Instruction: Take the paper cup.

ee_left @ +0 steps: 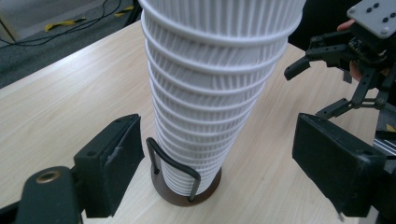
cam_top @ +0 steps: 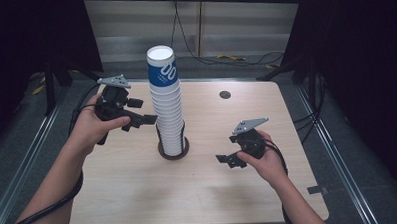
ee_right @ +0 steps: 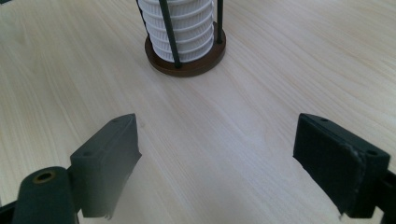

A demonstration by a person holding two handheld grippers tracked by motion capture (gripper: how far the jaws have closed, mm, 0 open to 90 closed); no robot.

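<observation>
A tall stack of white ribbed paper cups (cam_top: 169, 113), its top cup blue-banded (cam_top: 162, 68), stands in a dark round holder (cam_top: 173, 153) with wire uprights at the middle of the table. My left gripper (cam_top: 142, 111) is open, raised beside the stack's left side at about mid-height. In the left gripper view the stack (ee_left: 210, 93) rises just ahead of my open left gripper (ee_left: 219, 149), and neither jaw touches it. My right gripper (cam_top: 227, 159) is open and low over the table, right of the holder. The right gripper view has the holder's base (ee_right: 187, 58) beyond my open, empty right gripper (ee_right: 217, 144).
The light wooden table (cam_top: 139, 194) has a small dark round hole (cam_top: 225, 94) at the back right. Metal rails and cables run on the floor around it. The other gripper (ee_left: 345, 56) appears beyond the stack in the left gripper view.
</observation>
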